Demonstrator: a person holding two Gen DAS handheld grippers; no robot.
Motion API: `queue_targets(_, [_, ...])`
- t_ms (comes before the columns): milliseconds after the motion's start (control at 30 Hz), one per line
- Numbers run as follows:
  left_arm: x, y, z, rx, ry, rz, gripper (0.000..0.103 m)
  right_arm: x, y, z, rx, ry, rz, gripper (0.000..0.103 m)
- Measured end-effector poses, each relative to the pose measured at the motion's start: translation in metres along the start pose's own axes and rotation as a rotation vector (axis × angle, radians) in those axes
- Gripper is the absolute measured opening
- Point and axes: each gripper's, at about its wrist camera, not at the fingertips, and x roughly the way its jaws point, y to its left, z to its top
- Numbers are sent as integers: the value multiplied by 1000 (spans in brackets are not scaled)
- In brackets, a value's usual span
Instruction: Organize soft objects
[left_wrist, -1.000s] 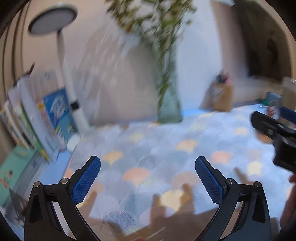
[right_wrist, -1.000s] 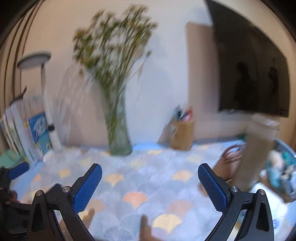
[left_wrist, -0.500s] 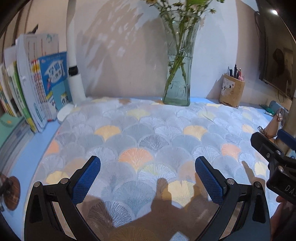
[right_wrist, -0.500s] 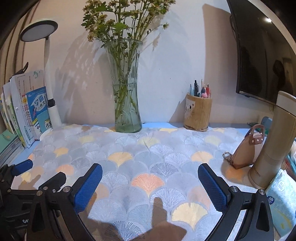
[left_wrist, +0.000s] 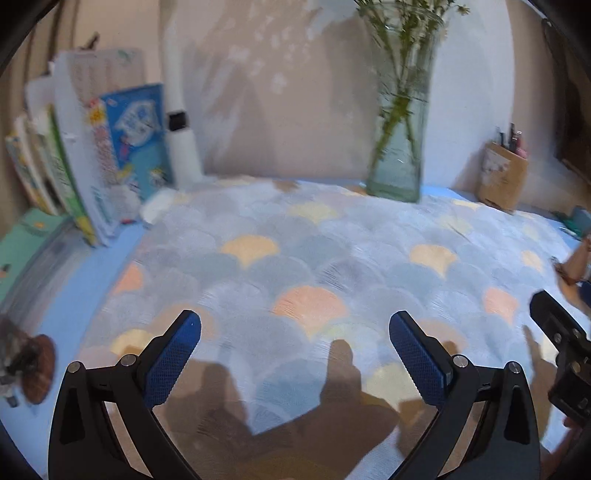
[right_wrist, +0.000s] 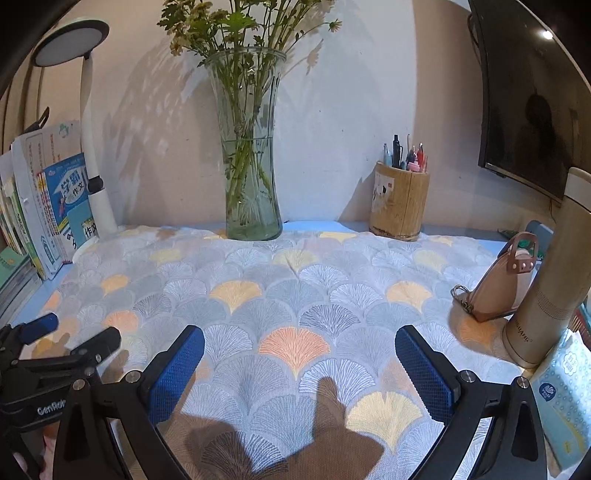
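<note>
Right wrist: cloth (right_wrist: 295, 295) under gripper (right_wrist: 299, 373).

Left view tips back down from the wall onto the cloth (left_wrist: 332, 258); vase (left_wrist: 397, 147) base and books (left_wrist: 92, 166) sit higher than half a second ago, blur returns. Right view steadies, sharp after the blur a second ago; vase (right_wrist: 251, 155), pen holder (right_wrist: 400, 203) barely shift.

A glass vase (right_wrist: 253, 155) of flowers and a pen holder (right_wrist: 399, 201) are set against the wall. Books (right_wrist: 44, 206) are stood at left beside a lamp (right_wrist: 92, 147); a flask (right_wrist: 550, 280) is seen at right.
</note>
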Motion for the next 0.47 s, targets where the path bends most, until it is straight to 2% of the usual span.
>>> queue_targets(333, [8, 18, 2, -85, 25, 20, 102, 4, 4, -1, -22, 17, -16, 103])
queue_targets(467, [11, 26, 2, -126, 30, -14, 102, 4, 4, -1, -23, 19, -20, 103])
